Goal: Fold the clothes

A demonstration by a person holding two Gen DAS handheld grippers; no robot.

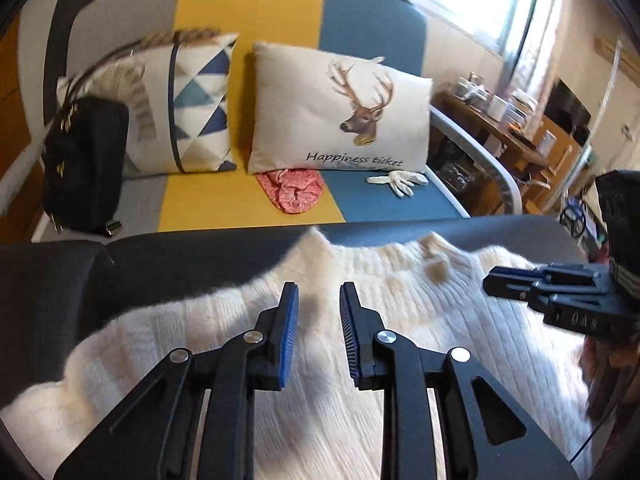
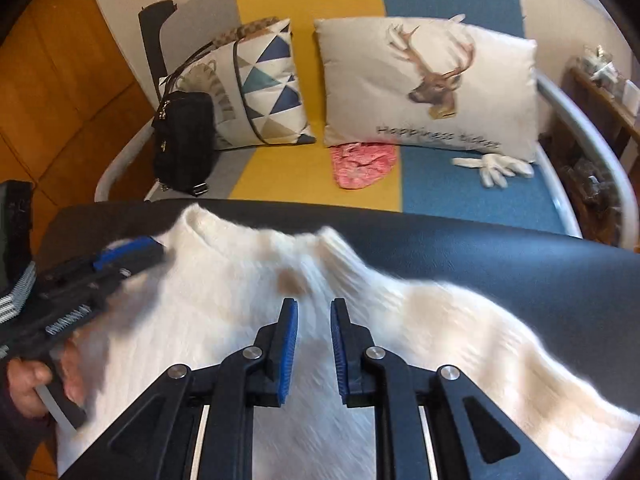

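A white knitted sweater (image 1: 360, 340) lies spread over a dark padded surface (image 1: 80, 280), its ribbed collar (image 2: 256, 236) at the far edge, towards the sofa. A few brownish patches show in the knit near the neck.

Both grippers hang over the sweater, pointing down and forwards. The left gripper (image 1: 319, 296) has its jaws a little apart, with only the knit visible below the gap; nothing is pinched between the blue pads. The right gripper (image 2: 314, 312) stands the same way, slightly parted and holding nothing I can see. A hand (image 2: 36, 384) grips the left tool's handle at the sweater's edge.

Beyond the surface is a sofa (image 1: 248, 8) in grey, yellow and blue bands. On it sit 2 cushions, a triangle-patterned one (image 1: 192, 104) and a deer cushion (image 1: 340, 112), with a black bag (image 1: 84, 160) beside the first. A pink cloth (image 1: 292, 192) and a white glove (image 1: 396, 181) lie in front of the deer cushion.
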